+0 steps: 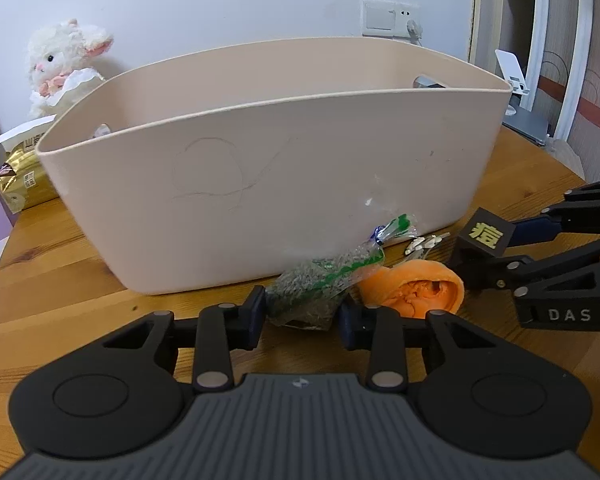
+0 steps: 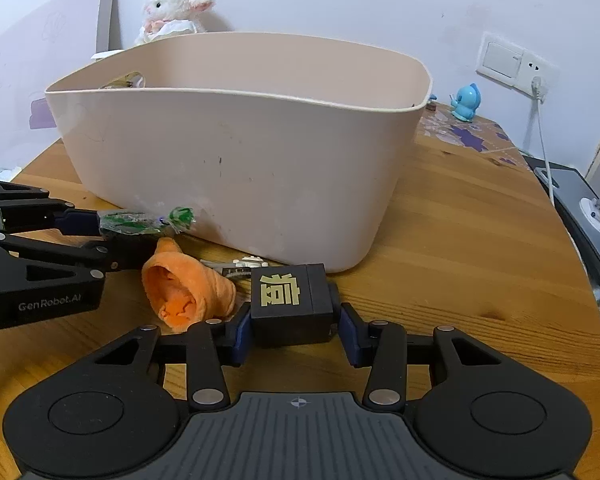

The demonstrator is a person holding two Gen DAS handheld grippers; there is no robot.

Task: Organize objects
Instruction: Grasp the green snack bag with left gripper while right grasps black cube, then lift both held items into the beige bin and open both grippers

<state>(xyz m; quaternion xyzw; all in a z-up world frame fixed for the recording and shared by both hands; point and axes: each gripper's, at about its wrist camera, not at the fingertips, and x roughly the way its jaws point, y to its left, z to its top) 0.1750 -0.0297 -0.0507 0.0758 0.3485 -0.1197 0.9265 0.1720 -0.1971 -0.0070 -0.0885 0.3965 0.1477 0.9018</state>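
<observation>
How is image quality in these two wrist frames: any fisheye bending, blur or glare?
Left wrist: the bin rim bows strongly, corners vignette dark, the gripper body at the bottom is soft. Right wrist: same barrel bend on the bin; the black cube is sharp, lighting even, no glare.

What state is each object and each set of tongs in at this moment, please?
Left tongs: shut on the plastic packet.
Right tongs: shut on the black box.
Plastic packet: gripped, low at the table.
Black box: closed, upright, gripped.
Orange cloth: crumpled, loose on the table.
Beige bin: upright, open-topped.
Plush lamb: upright behind the bin.
</observation>
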